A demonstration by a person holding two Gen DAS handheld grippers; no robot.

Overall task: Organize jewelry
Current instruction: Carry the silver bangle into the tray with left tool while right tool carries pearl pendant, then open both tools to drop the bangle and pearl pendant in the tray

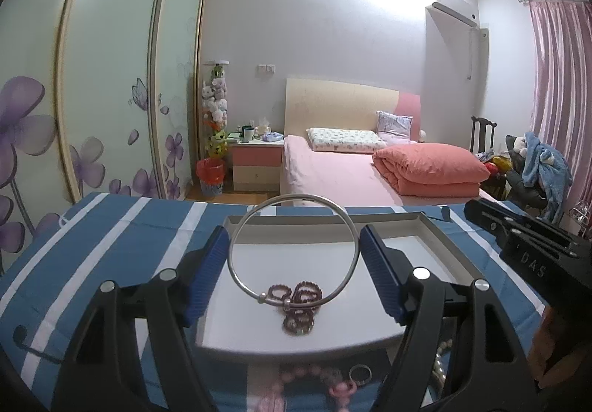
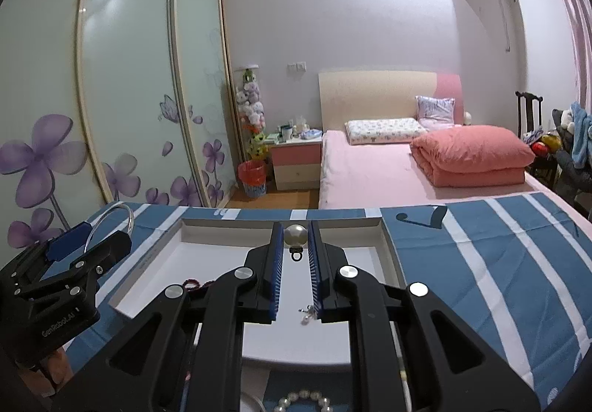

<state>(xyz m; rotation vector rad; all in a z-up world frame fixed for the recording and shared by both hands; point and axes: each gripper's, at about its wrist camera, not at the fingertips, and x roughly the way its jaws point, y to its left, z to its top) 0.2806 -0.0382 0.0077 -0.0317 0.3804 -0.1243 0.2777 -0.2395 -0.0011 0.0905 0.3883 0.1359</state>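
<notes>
Both hands over the white tray [image 1: 436, 227] on the striped blue cloth [image 1: 111, 227], each carrying one piece of jewelry.

Left gripper [image 1: 294, 249]: I am holding a silver bangle [image 1: 236, 230] upright between the blue pads [image 1: 211, 264], jaws spread wide and pressing on its two sides. The bangle is hanging above the tray floor, over a small heap of dark red bead rings [image 1: 299, 304] already lying there.

Right gripper [image 2: 296, 238]: I am pinching a pearl pendant [image 2: 295, 235] at the very tips, jaws nearly closed on it, its small dark loop pointing back toward the camera. A tiny loose piece [image 2: 307, 316], too small to identify, is lying on the tray below.

Risks, as I judge them: the bangle is being gripped across a thin round rim at only two spots, so any tilt or slackening may be letting it twist or spring out onto the beads. The pearl is round and smooth and sitting at the pad tips; a little extra squeeze could be shooting it forward off the tray. The two grippers are working close together and could be knocking each other.

Pose: both grippers are pointing forward and slightly downward toward the tray, side by side, left gripper appearing at the left edge of the right view.
</notes>
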